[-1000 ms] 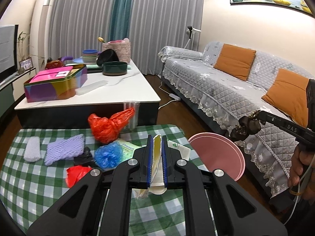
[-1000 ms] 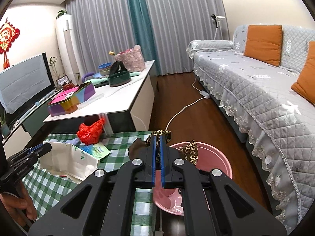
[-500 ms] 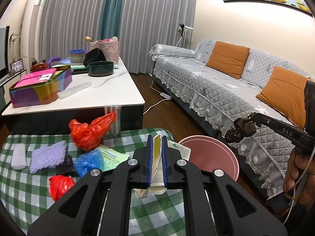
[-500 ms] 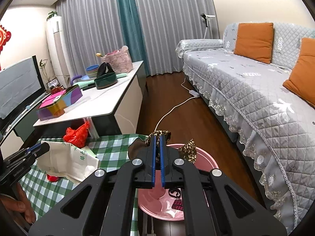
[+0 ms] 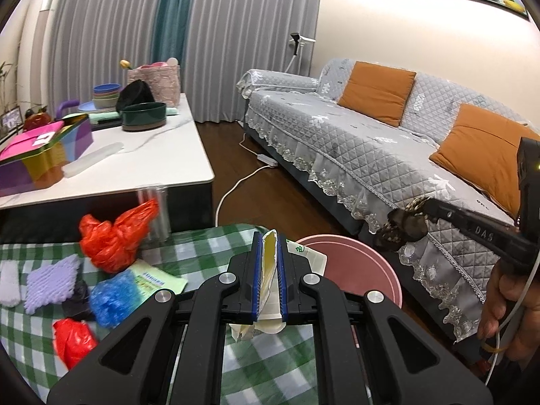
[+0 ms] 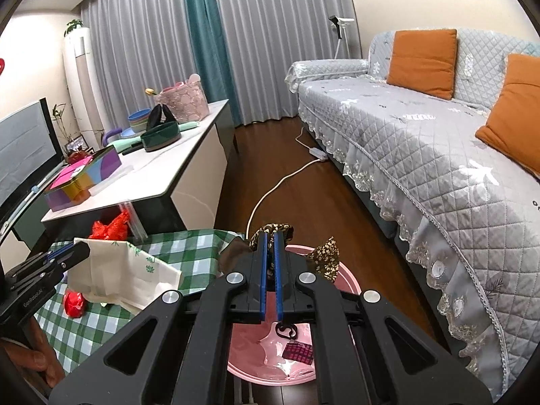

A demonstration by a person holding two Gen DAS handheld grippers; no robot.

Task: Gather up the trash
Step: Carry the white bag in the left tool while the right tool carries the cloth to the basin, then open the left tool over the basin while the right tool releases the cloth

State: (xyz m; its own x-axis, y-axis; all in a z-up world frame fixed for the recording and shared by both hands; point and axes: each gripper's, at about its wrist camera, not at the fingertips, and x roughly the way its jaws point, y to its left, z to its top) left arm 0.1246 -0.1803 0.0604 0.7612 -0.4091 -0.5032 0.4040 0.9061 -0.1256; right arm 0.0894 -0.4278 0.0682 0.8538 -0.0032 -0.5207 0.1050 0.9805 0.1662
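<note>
Both hands are at the carry-to-bin step: each gripper has a piece of trash and is over or near the pink basin (image 6: 344, 280) that stands on the floor beside the checked desk (image 5: 189, 249). The right gripper (image 6: 269, 236) has its fingers clamped narrow on a dark brown wrapper with small gold flecks (image 6: 325, 258), which hangs directly above the basin; inside the basin a dark checked scrap (image 6: 298, 351) and a black curl of something already lie on the bottom. The left gripper (image 5: 269, 236) has its fingers pinched tight on a flattened cream paper bag with green print (image 6: 125, 275), held over the desk's edge, just beside the basin's rim and not yet over its mouth. My reading is that the right piece is ready to drop, so the next move calls for parting the right fingers while they hang over the middle of the basin, then clearing away so the left can bring the bag across the rim and let go in turn. The bag is broad and light, so it may catch on the rim or drift unless it is released low and well inside. More trash waits on the desk: a red plastic bag (image 5: 113, 233), a blue crumpled bag (image 5: 109, 295), a small red wad (image 5: 72, 341), a purple foam net (image 5: 49, 281), a white foam net (image 5: 8, 281) and a green-printed leaflet (image 5: 158, 278)
</note>
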